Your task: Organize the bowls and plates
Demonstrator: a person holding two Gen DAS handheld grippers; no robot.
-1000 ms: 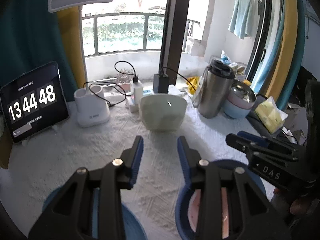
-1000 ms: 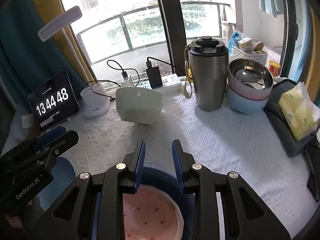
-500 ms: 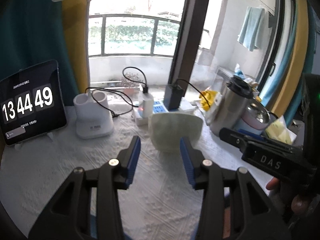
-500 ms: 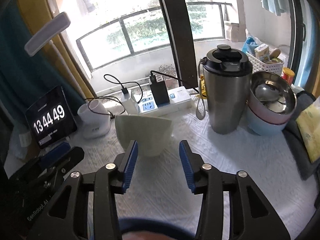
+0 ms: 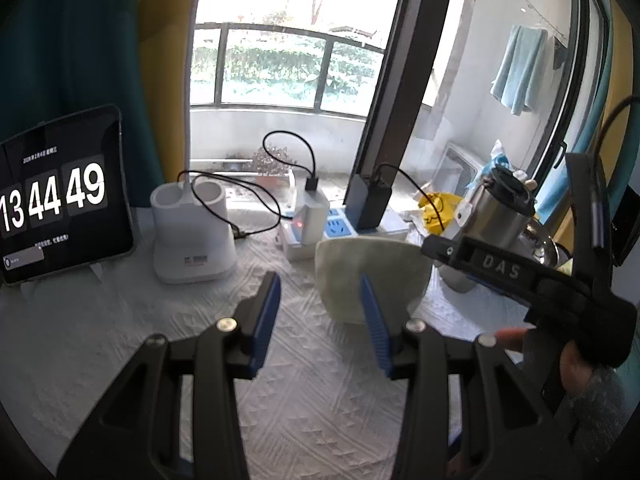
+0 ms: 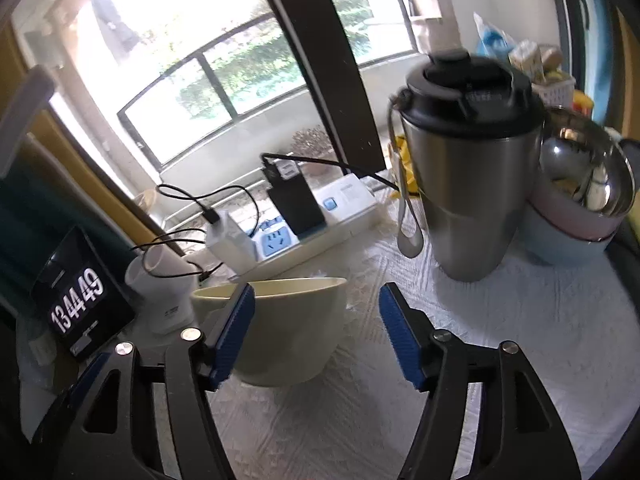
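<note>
A cream bowl (image 6: 280,328) stands upright on the white cloth; it also shows in the left wrist view (image 5: 372,276). My right gripper (image 6: 316,336) is open, its left finger in front of the bowl's near wall, its right finger to the bowl's right. My left gripper (image 5: 320,316) is open and empty, just short of the bowl, which sits behind its right finger. The right gripper's body (image 5: 520,276) crosses the right of the left wrist view. A stack of a steel, a pink and a pale blue bowl (image 6: 576,200) stands at the far right.
A steel tumbler (image 6: 468,168) with a black lid stands right of the cream bowl. A power strip (image 6: 304,228) with plugs and cables lies behind it. A white holder (image 5: 192,232) and a tablet clock (image 5: 56,196) stand at the left.
Both grippers have moved forward toward the cream bowl and opened wider. The blue plates near the front edge have dropped out of view.
</note>
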